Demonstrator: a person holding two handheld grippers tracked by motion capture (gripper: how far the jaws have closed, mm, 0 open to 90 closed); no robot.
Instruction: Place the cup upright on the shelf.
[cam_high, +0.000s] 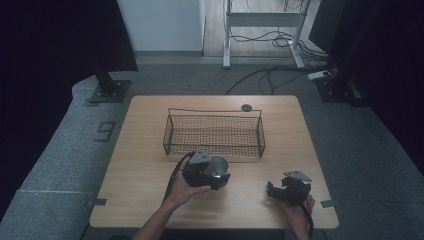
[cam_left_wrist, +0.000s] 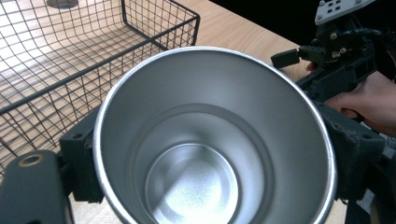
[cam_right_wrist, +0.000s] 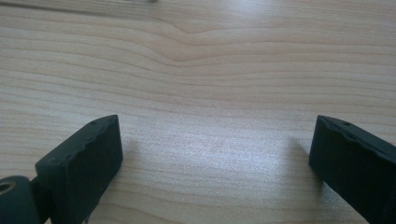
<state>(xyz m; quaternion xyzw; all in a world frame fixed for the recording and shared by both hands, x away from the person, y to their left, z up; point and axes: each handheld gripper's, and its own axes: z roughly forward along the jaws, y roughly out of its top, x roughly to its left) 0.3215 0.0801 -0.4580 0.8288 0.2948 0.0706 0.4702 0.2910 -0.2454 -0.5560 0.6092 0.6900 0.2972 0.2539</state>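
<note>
Left tongs (cam_high: 218, 176) are gripping a steel cup (cam_high: 218, 168), jaws pressing its sides; in the left gripper view the cup (cam_left_wrist: 210, 140) is showing an empty inside, mouth facing the camera. Cup is sitting just in front of the wire basket (cam_high: 214, 133), near the bench's (cam_high: 150, 165) front middle. Right tongs (cam_high: 272, 191) are hovering low over bare wood at the front right, jaws standing wide apart with nothing between them. Basket is lying empty at bench centre.
</note>
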